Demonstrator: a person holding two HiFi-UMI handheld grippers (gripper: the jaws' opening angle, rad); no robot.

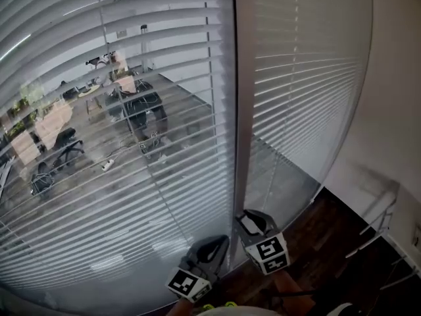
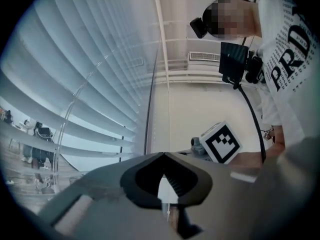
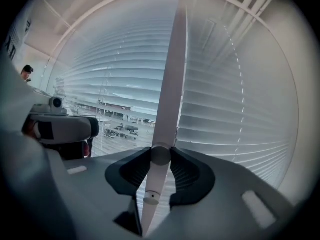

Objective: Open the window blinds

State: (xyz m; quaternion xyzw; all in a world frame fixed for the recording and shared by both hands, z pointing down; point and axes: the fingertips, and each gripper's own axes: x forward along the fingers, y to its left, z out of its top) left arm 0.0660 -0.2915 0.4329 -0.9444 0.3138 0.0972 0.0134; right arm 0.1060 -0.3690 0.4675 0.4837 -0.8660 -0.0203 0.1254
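White slatted blinds [image 1: 131, 110] cover a tall window, and a second panel [image 1: 302, 78] hangs to the right of a vertical frame post [image 1: 242, 110]. The left panel's slats are tilted enough to show a room through the glass. The right panel looks more shut. My right gripper [image 3: 160, 156] points at the window, shut on the white blind wand [image 3: 170, 84], which runs up from between its pads. In the head view it sits low by the post [image 1: 253, 224]. My left gripper [image 2: 162, 155] is beside it, tips together, nothing visible between them; in the head view it [image 1: 207, 252] is lower left.
Dark wood floor [image 1: 335, 242] lies at the lower right under a white wall [image 1: 395, 110]. A thin metal rail [image 1: 381, 219] stands against that wall. A person in a white printed shirt [image 2: 292, 74] is close behind the grippers.
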